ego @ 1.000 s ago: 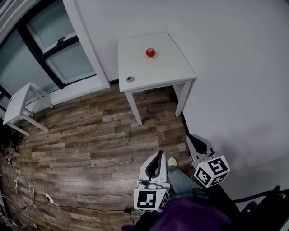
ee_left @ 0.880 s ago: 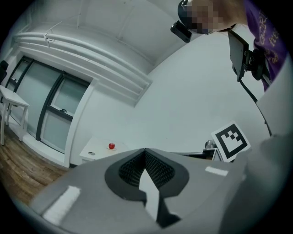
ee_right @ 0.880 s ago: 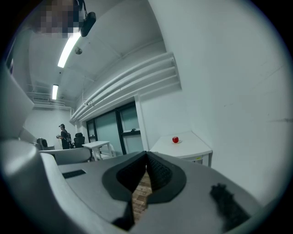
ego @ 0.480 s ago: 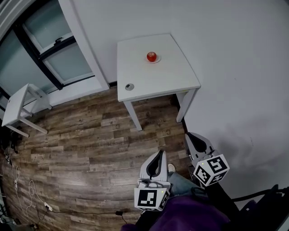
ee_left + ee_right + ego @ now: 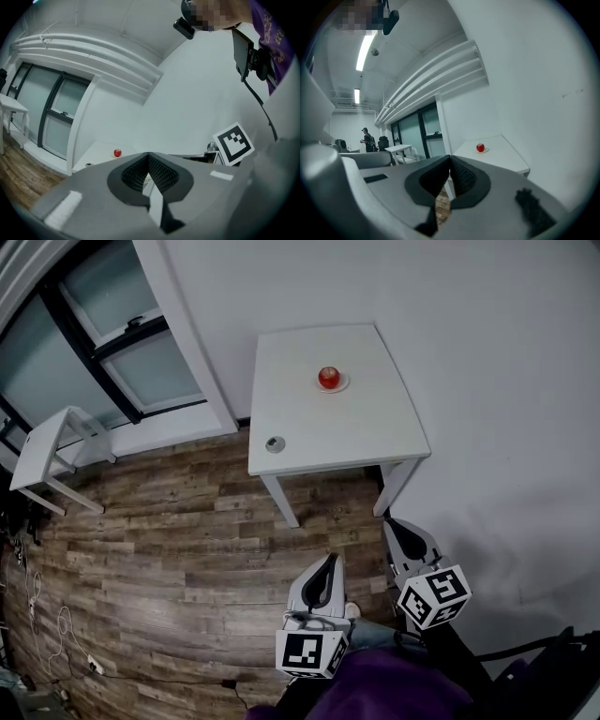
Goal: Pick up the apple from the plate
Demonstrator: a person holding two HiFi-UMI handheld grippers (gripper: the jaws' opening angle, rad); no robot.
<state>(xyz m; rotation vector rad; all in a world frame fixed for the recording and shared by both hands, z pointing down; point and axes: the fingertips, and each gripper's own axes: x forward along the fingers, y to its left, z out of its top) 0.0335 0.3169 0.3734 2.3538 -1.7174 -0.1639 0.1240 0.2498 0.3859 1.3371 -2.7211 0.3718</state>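
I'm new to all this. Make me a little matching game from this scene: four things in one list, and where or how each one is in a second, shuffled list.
Things:
1. apple
2. small round object
3. small side table
4. right gripper

Descriptions:
A. on the wood floor by the window
B. jaws shut, holding nothing
C. on the plate
D. on the white table, near its left corner on the person's side

Pairs: 1-C, 2-D, 3-A, 4-B

The white bench (image 5: 375, 442) holds a plate (image 5: 343, 385) toward 12 o'clock and a small round object (image 5: 275, 443) at 7 o'clock.
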